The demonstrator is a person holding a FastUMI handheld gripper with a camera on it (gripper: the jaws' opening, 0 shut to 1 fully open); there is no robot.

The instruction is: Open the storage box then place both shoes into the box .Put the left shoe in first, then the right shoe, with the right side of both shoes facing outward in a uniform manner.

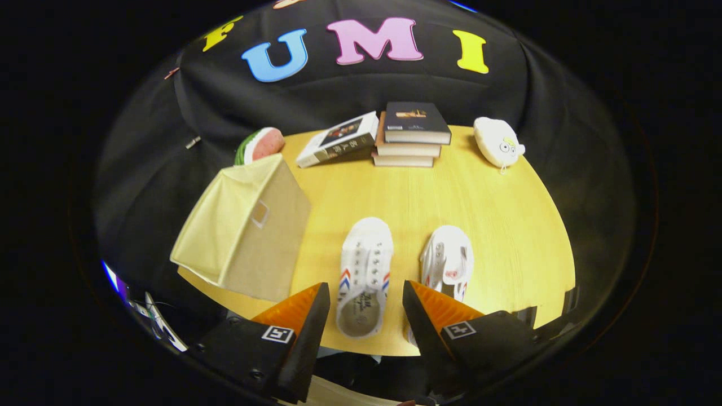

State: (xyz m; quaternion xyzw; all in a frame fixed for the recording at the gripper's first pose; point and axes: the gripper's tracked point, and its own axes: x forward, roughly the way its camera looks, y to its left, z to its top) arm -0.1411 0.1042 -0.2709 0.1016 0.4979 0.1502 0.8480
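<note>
A pale yellow fabric storage box point(248, 228) stands closed on the wooden table point(496, 225), to the left of my fingers and a little beyond them. Two white canvas shoes lie side by side with toes pointing away. The left shoe point(365, 270) has red and blue chevrons on its side, and its heel lies between my fingertips. The right shoe point(447, 260) lies just past my right finger, partly hidden by it. My gripper point(365, 296) hovers above the table's near edge, open, holding nothing.
At the back of the table stands a stack of books point(412, 135) with one more book point(338, 139) leaning against it. A watermelon-slice toy point(259, 145) sits behind the box. A white plush toy point(498, 142) lies at the back right.
</note>
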